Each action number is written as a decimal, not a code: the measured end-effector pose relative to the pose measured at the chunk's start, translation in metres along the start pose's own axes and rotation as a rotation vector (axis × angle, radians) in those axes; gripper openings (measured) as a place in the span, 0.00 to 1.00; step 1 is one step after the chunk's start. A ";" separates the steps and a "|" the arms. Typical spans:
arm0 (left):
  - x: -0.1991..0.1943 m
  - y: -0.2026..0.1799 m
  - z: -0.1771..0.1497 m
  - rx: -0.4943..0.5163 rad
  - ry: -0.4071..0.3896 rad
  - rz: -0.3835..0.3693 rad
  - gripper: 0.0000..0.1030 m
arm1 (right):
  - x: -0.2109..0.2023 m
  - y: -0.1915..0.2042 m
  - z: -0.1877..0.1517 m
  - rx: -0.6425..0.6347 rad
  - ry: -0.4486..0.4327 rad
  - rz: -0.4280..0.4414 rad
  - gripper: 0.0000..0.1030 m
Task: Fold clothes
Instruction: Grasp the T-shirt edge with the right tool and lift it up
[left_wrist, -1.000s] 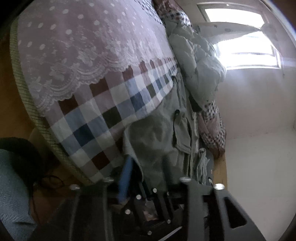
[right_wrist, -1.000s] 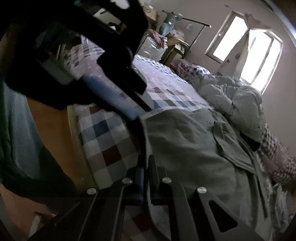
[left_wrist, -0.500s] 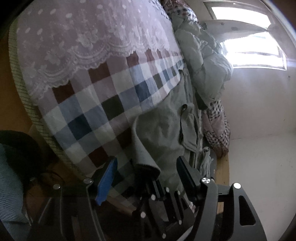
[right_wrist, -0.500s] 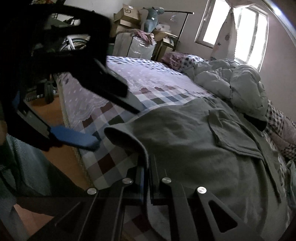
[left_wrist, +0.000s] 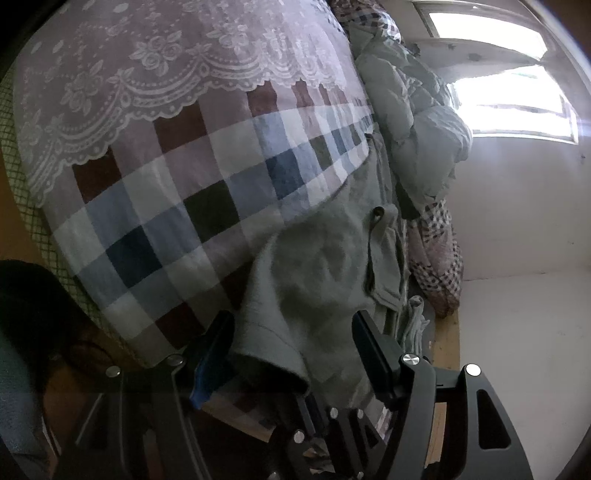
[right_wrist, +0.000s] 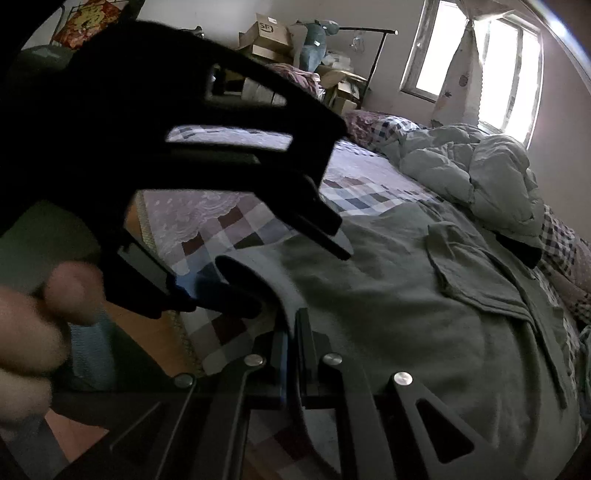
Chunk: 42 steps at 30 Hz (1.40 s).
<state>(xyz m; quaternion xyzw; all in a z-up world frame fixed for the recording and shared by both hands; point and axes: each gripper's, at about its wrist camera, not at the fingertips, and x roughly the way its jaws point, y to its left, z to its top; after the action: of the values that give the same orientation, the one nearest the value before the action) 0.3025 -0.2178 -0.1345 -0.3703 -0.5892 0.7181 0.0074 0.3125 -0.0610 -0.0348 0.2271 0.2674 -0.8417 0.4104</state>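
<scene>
A grey-green garment (right_wrist: 406, 332) with a flap pocket lies spread over the bed; it also fills the lower middle of the left wrist view (left_wrist: 325, 266). My right gripper (right_wrist: 291, 326) is shut on the garment's near edge, the cloth pinched between its fingers. My left gripper (left_wrist: 293, 343) stands open, and the garment's rolled corner lies loosely between its fingers without the pads pressing on it. From the right wrist view the left gripper (right_wrist: 295, 277) is a dark shape over that same corner, with a person's hand (right_wrist: 37, 317) behind it.
The bed carries a checked sheet (left_wrist: 184, 199) with a lace-edged cover (left_wrist: 155, 66). A crumpled pale duvet (right_wrist: 472, 170) lies toward the window. Cardboard boxes (right_wrist: 269, 33) and a clothes rail stand at the back wall. Wooden floor (right_wrist: 147, 332) runs beside the bed.
The left gripper's jaws have spread wide and let the garment's corner go slack between them, and it has sunk closer to the bed. The right gripper has stayed shut on the edge.
</scene>
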 end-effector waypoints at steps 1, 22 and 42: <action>0.000 0.000 0.000 0.004 -0.003 0.001 0.67 | 0.000 0.000 0.000 0.000 -0.001 0.001 0.02; -0.003 -0.009 0.001 0.074 -0.013 0.004 0.07 | -0.002 -0.001 0.000 -0.001 0.002 -0.007 0.02; -0.038 -0.036 0.004 0.149 -0.091 -0.120 0.07 | -0.009 0.008 -0.016 -0.170 -0.030 -0.238 0.36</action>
<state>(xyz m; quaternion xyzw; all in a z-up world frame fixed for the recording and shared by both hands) 0.3126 -0.2268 -0.0837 -0.2998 -0.5550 0.7743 0.0512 0.3267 -0.0494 -0.0438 0.1456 0.3564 -0.8621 0.3296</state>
